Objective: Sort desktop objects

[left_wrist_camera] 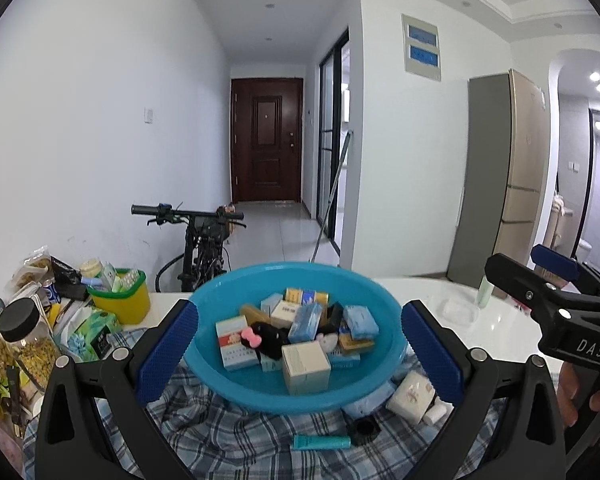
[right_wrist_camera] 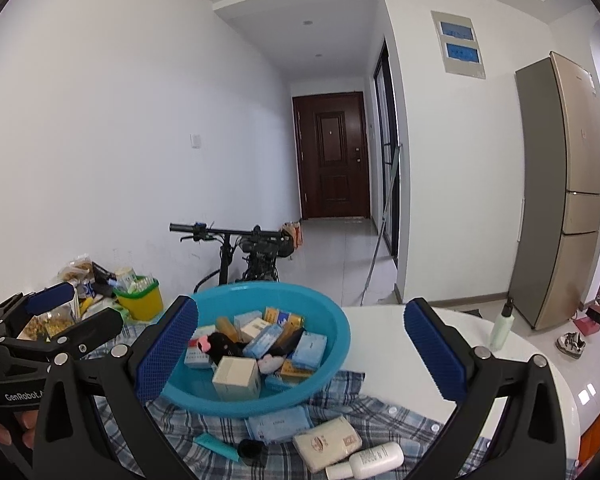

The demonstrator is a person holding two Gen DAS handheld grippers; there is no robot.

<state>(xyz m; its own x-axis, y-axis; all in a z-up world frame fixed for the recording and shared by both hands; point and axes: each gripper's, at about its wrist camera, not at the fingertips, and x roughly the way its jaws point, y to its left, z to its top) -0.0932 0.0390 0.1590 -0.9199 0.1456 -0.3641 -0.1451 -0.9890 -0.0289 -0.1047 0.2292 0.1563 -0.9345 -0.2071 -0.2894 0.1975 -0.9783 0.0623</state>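
A blue plastic basin sits on a plaid cloth and holds several small boxes, a black plush item and a pink clip. My left gripper is open, held in front of the basin with nothing between its fingers. My right gripper is open too, just right of the basin's middle. On the cloth in front lie a teal tube, a black cap, a cream soap packet, a white bottle and a light blue pack.
A yellow bin with a green rim stands at the back left among jars and snack bags. A pale green spray bottle stands on the white table. Beyond are a bicycle and a fridge.
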